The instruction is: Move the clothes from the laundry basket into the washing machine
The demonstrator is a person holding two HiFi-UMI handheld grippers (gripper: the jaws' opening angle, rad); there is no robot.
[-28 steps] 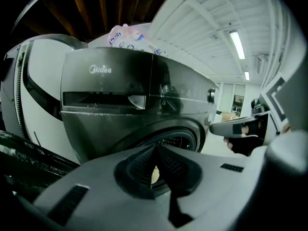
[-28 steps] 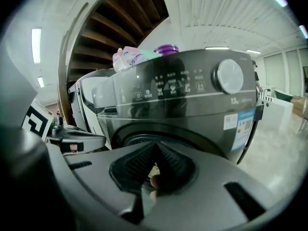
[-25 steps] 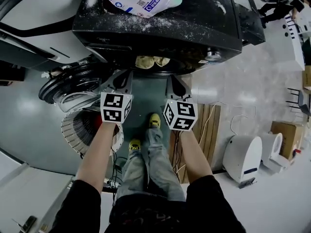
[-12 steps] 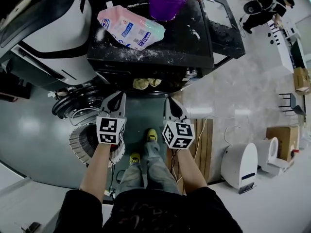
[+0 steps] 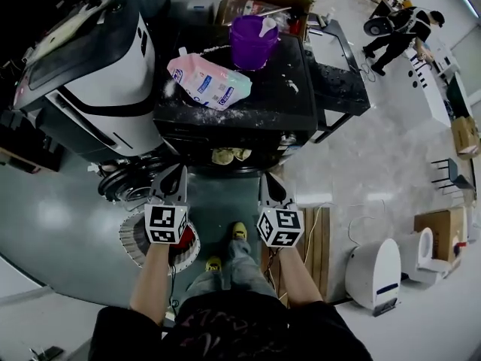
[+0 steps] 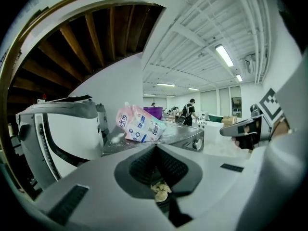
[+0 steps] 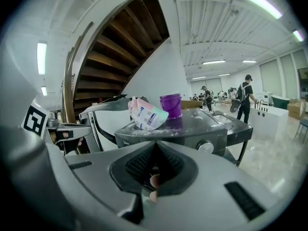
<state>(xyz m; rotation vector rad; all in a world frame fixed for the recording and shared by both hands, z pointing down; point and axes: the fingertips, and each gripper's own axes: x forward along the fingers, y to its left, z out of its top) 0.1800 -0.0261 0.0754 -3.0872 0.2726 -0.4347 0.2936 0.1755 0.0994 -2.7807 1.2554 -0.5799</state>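
While the person is standing squarely before the black washing machine [image 5: 301,104], both tools are pointing toward its front, side by side and apart from each other. The left gripper [image 5: 179,174] is showing its jaws pressed fully together with nothing between them. The right gripper [image 5: 267,179] is showing the same, closed and empty. Neither is touching the machine.

A pale bundle of clothes [image 5: 229,155] is lying just inside the front opening, beneath the top's front edge. The round door [image 5: 126,188] is hanging open to the left. The white slatted laundry basket [image 5: 134,241] is sitting on the floor under the left forearm, near the door. Something red [image 5: 186,238] is showing at its rim, but I cannot tell what it is.

On the machine's powder-strewn top a pink-and-white pouch [image 5: 209,81] is lying on its side, and a purple bucket [image 5: 254,42] is standing upright behind it. A white appliance [image 5: 98,74] is standing just beside the machine on its left.
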